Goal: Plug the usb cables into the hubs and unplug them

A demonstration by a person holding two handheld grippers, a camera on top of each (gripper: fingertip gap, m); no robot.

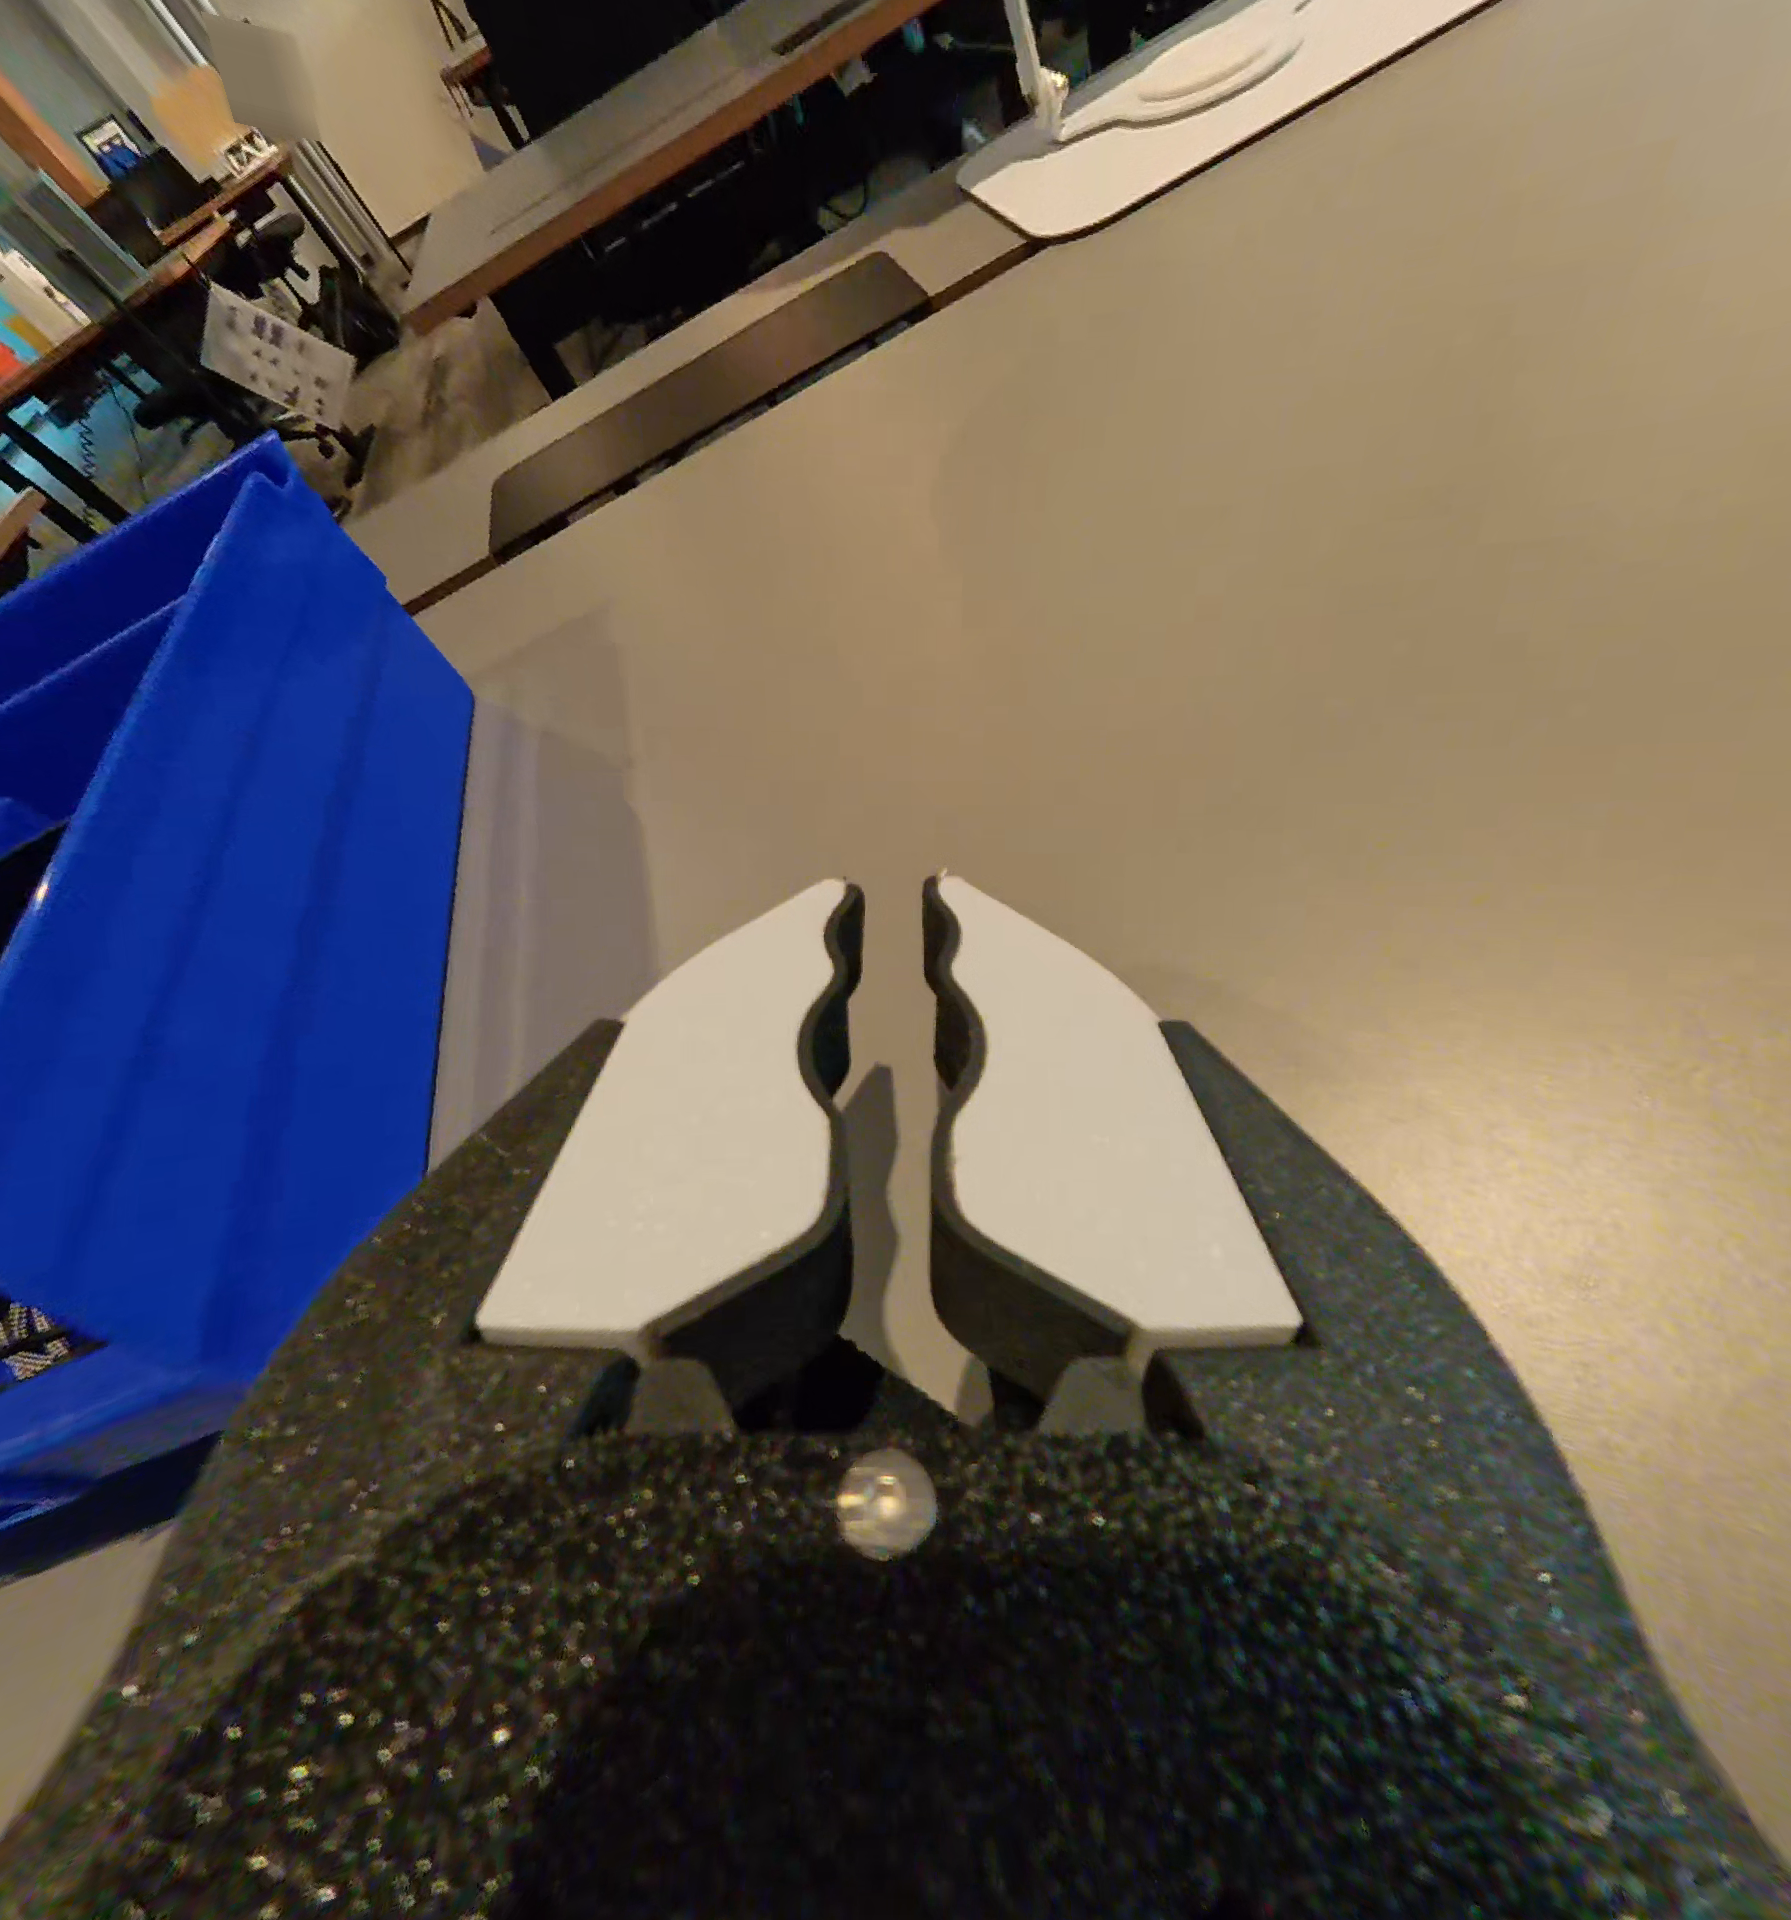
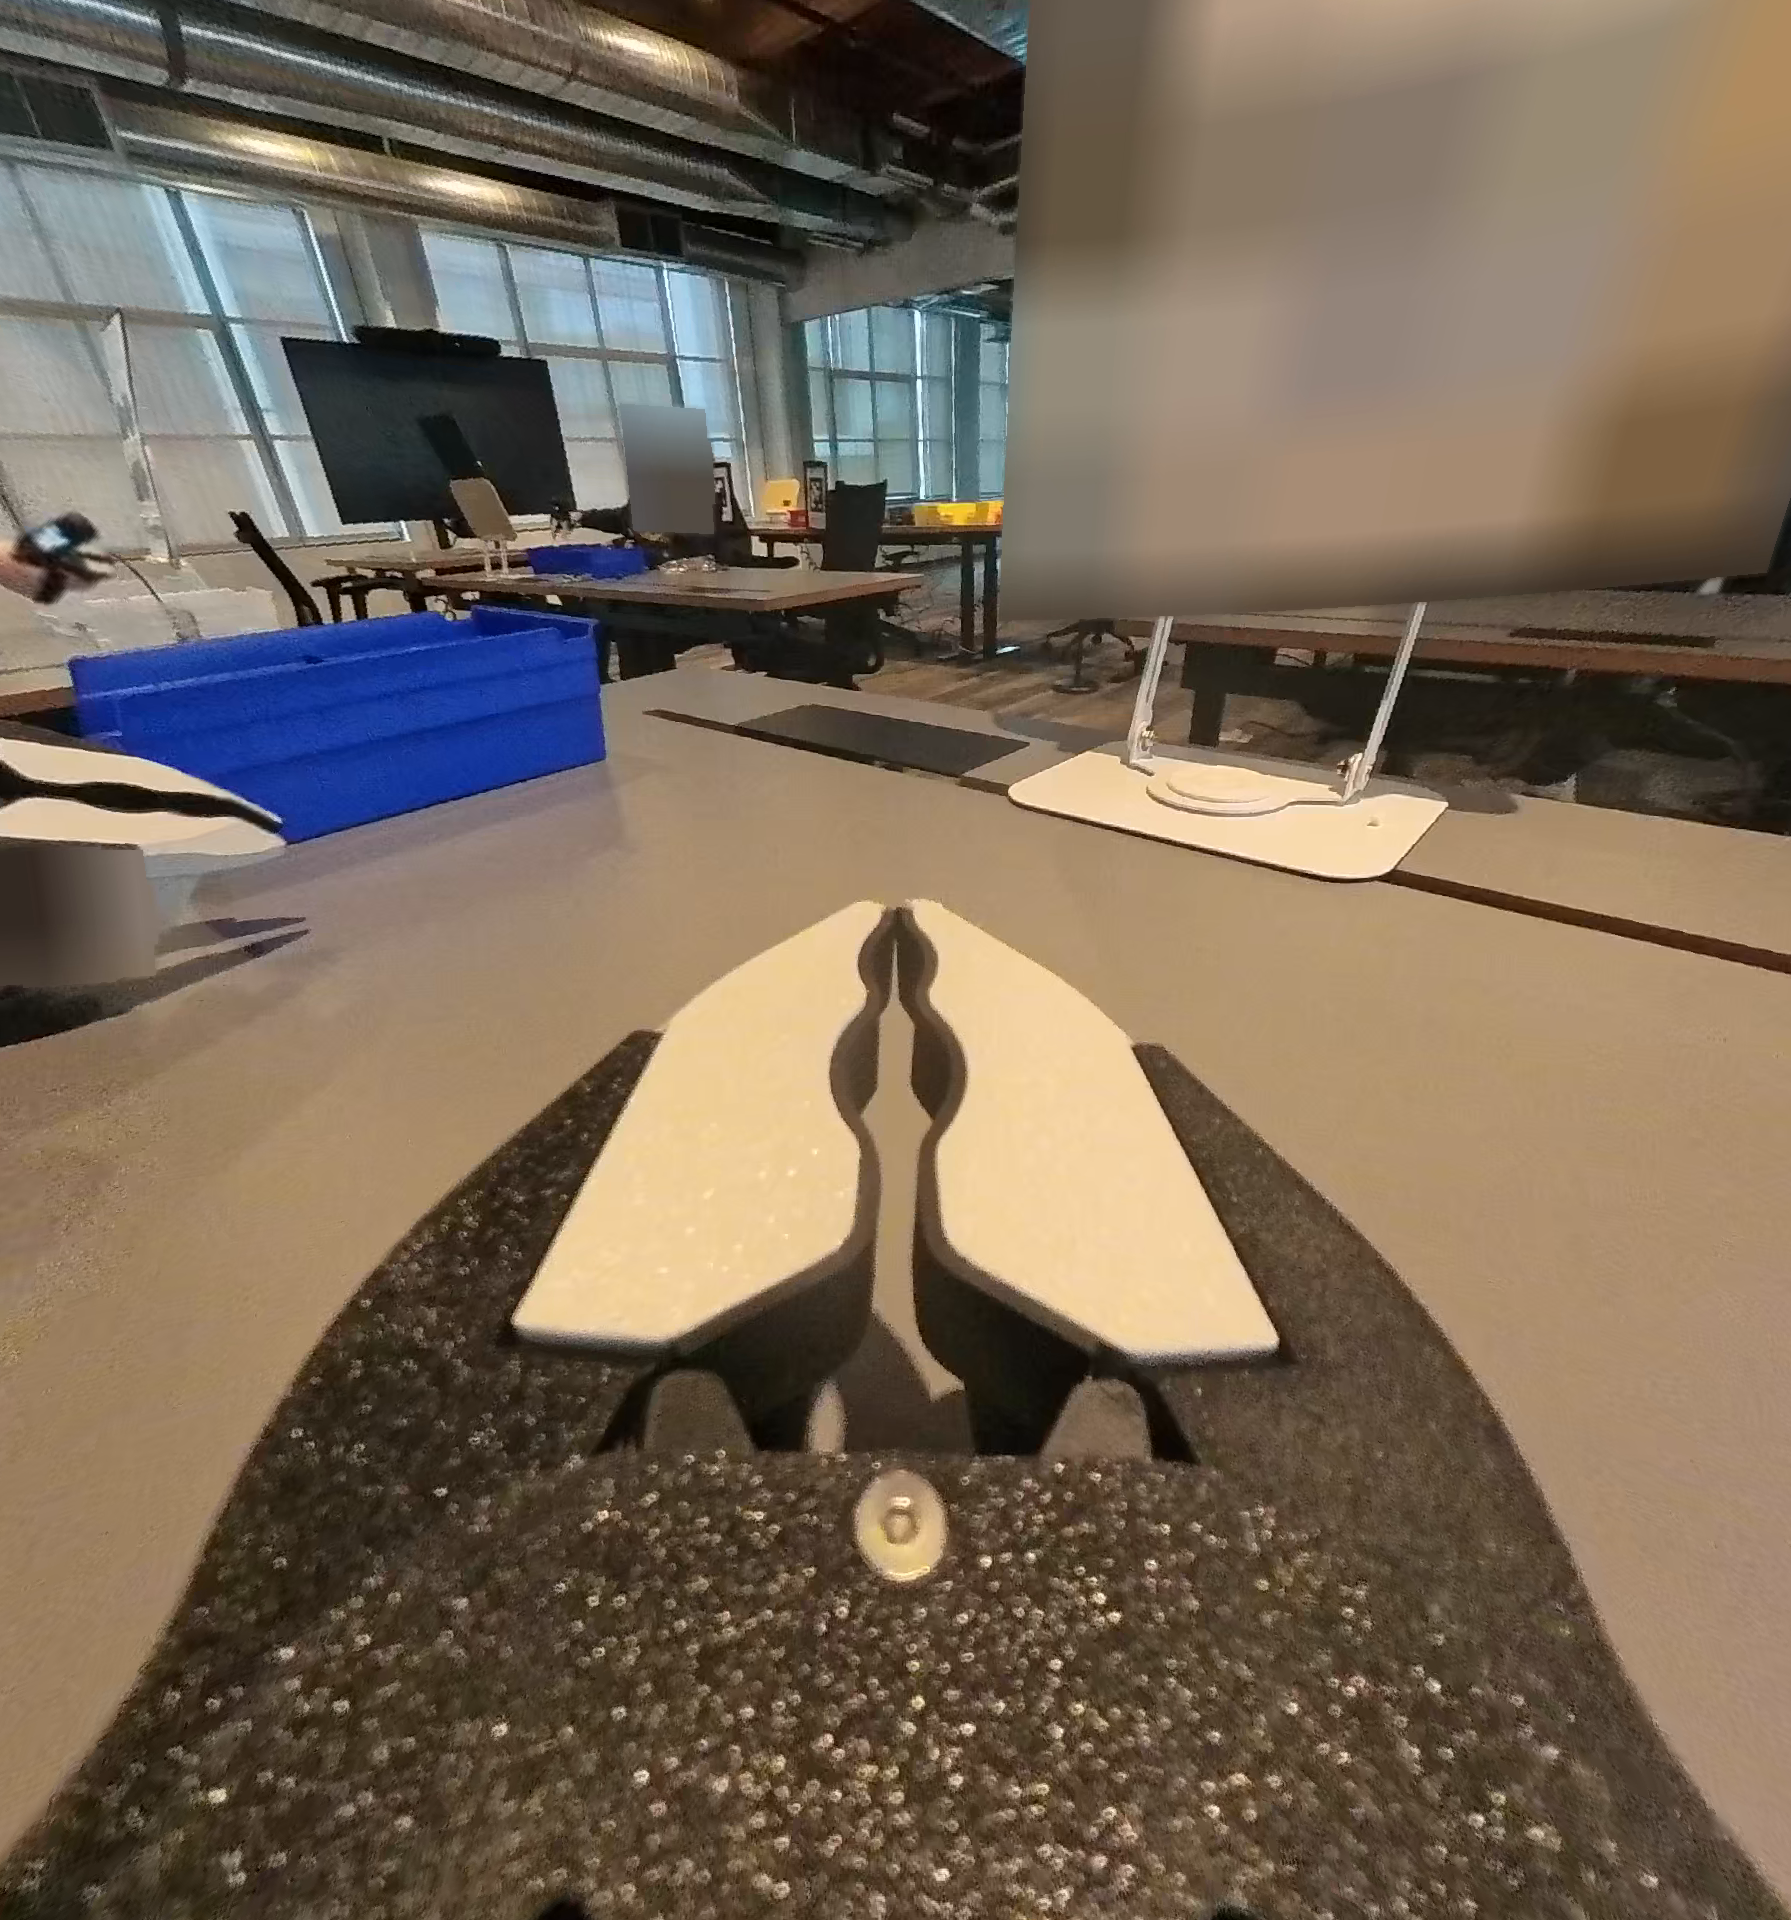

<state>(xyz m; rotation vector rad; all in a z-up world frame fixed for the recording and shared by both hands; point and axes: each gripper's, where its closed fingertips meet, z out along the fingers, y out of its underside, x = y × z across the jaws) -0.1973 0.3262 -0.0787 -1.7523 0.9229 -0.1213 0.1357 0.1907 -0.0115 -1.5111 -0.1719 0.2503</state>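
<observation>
No hub shows in either view. A black-and-white braided piece, perhaps a cable (image 1: 23, 1340), lies inside the blue bin (image 1: 247, 831) at the left. My left gripper (image 1: 891, 894) hovers over the bare grey table (image 1: 1338, 779) just right of the bin. Its jaws stand a narrow gap apart and hold nothing. It also shows at the left edge of the right wrist view (image 2: 257, 821). My right gripper (image 2: 896, 912) is over the table with its tips touching, empty. The bin (image 2: 351, 717) stands at the far left of that view.
A white stand base (image 2: 1234, 821) sits at the far right of the table and also shows in the left wrist view (image 1: 1130, 156). A dark flat mat (image 2: 880, 738) lies along the far edge. Other desks, chairs and a monitor stand beyond. One gripper's finger ends stand about 35 cm off the other's.
</observation>
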